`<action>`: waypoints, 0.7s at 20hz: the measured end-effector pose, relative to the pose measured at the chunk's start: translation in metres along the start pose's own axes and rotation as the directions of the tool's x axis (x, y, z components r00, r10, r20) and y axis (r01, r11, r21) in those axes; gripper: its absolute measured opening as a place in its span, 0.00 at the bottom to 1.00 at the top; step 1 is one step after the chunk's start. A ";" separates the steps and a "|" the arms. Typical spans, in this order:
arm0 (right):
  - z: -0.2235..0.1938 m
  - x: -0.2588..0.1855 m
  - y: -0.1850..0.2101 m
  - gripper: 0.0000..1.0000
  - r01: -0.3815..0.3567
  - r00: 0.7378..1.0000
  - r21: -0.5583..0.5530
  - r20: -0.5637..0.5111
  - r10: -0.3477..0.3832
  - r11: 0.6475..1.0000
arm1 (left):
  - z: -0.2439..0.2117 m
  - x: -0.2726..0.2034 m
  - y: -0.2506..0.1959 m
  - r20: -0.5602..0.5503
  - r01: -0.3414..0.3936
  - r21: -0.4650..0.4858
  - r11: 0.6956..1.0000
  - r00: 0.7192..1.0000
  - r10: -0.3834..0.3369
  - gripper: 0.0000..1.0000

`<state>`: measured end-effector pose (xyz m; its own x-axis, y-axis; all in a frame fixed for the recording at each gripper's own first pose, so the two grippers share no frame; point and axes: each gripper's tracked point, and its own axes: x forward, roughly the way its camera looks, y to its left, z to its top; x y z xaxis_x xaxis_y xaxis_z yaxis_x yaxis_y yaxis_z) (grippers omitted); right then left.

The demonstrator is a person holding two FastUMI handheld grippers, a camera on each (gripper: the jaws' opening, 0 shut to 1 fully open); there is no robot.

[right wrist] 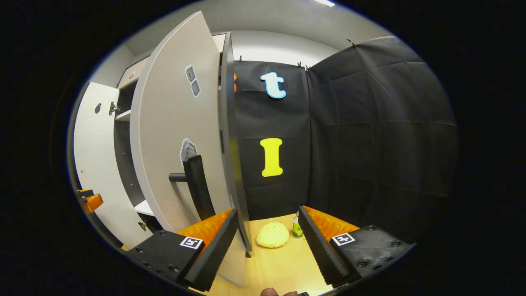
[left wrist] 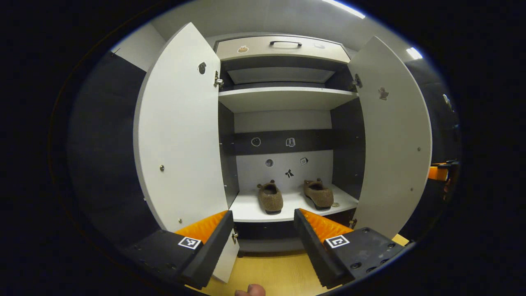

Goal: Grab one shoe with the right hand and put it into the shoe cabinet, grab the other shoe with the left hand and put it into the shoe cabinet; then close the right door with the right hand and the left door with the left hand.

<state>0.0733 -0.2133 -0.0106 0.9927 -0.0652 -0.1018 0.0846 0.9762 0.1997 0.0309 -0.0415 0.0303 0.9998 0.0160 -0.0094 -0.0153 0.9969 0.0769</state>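
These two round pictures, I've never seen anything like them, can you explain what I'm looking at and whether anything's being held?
A person holds a two-finger gripper in each hand; a camera rides on each. The left gripper view looks into an open shoe cabinet, where two brown shoes sit on the bottom shelf. The left gripper is open and empty. The right gripper view sees the right door from outside, with its black handle. The right gripper is open, empty. Beyond it, a yellow lump and small bottle lie on the floor.

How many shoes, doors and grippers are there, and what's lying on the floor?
Shoes: 2, left one, right one, both on the cabinet's bottom shelf
Doors: 2, left, right, both open
Grippers: 2, left, right
Yellow lump on floor: 1
Small bottle on floor: 1
Total: 8
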 end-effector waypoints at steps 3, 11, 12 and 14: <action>-0.003 -0.003 0.020 0.98 -0.015 1.000 -0.002 -0.003 0.015 1.000 | -0.007 -0.011 0.012 -0.014 0.003 -0.018 1.000 1.000 -0.004 0.94; -0.012 0.002 0.096 0.98 -0.089 0.996 -0.034 -0.018 0.088 0.995 | -0.026 -0.025 0.043 -0.044 -0.009 -0.024 1.000 0.999 0.008 0.94; -0.014 0.004 0.106 0.98 -0.098 0.995 -0.043 -0.019 0.097 0.994 | -0.028 -0.028 0.047 -0.048 -0.011 -0.025 1.000 0.999 0.010 0.94; -0.020 0.011 0.128 0.98 -0.120 0.992 -0.063 -0.033 0.119 0.991 | -0.031 -0.032 0.057 -0.050 -0.020 -0.029 0.999 0.999 0.018 0.94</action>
<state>0.0932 -0.0846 -0.0057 0.9923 0.0578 -0.1097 -0.0411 0.9880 0.1487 -0.0022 0.0175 0.0040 0.9976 0.0381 -0.0578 -0.0353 0.9982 0.0485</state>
